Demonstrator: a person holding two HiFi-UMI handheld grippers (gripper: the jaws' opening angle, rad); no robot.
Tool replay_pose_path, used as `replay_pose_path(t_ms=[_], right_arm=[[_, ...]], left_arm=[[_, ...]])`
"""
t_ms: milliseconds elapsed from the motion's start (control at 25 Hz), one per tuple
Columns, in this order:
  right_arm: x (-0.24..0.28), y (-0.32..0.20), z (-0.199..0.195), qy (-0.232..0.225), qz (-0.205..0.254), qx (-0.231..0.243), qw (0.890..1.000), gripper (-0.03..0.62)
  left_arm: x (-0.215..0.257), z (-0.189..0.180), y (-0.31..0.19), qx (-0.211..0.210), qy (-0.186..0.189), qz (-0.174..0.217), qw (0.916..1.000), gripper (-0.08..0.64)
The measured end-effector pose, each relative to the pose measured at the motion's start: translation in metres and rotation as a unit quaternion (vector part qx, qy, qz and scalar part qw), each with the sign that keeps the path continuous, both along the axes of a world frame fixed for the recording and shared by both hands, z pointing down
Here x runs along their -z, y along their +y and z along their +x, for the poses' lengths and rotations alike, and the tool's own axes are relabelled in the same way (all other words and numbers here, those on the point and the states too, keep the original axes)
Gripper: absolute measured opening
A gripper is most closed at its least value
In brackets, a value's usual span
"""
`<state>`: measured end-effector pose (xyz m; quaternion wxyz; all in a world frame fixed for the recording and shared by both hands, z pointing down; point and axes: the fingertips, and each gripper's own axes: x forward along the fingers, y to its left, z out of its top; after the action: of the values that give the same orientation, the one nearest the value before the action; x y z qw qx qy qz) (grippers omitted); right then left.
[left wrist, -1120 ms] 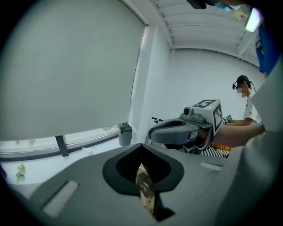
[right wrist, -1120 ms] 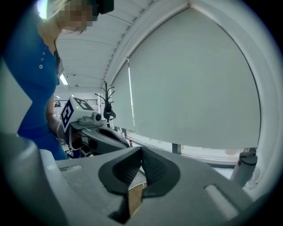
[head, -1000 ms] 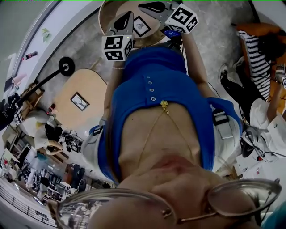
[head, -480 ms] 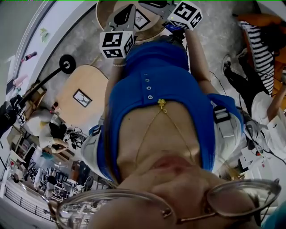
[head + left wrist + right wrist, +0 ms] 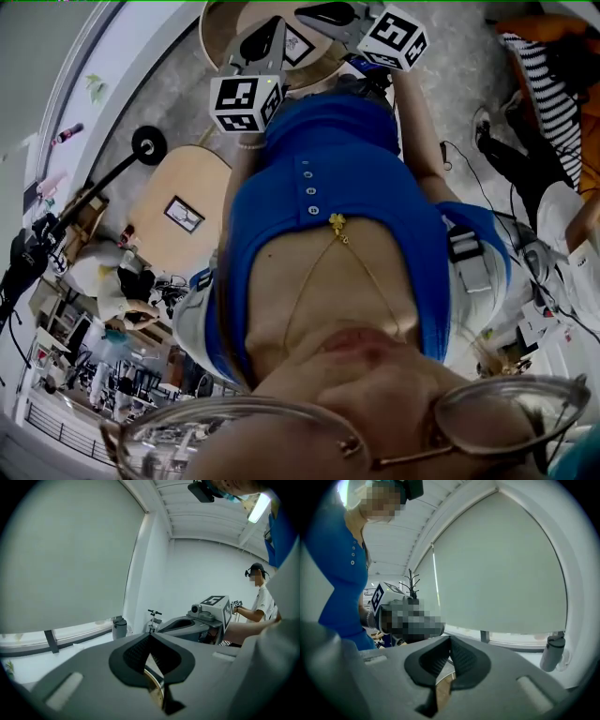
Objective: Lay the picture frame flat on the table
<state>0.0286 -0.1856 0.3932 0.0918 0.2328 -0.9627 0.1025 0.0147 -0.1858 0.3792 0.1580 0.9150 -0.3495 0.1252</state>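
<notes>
Holding jaws together: left hand-held gripper [image 5: 150, 635], right hand-held gripper [image 5: 450, 639] | picture frame [image 5: 300, 45] on table [image 5: 212, 37]

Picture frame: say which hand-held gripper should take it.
Left, narrowly: the left hand-held gripper sits alongside the frame; the right hand-held gripper hangs past its far edge. Both are shut.

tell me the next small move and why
Probably tilt the left gripper down toward the picture frame on the round table: its jaws are shut on nothing, and its view faces the window, not the frame.
</notes>
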Motion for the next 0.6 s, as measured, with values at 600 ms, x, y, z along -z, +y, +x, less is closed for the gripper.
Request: replay_pose_path(t_ms=[600], right_arm=[[0.004, 0.008, 0.009, 0.000, 0.002, -0.008, 1.000, 0.002]], left_arm=[[0.004, 0.014, 0.008, -0.013, 0.004, 0.003, 0.9999, 0.000]])
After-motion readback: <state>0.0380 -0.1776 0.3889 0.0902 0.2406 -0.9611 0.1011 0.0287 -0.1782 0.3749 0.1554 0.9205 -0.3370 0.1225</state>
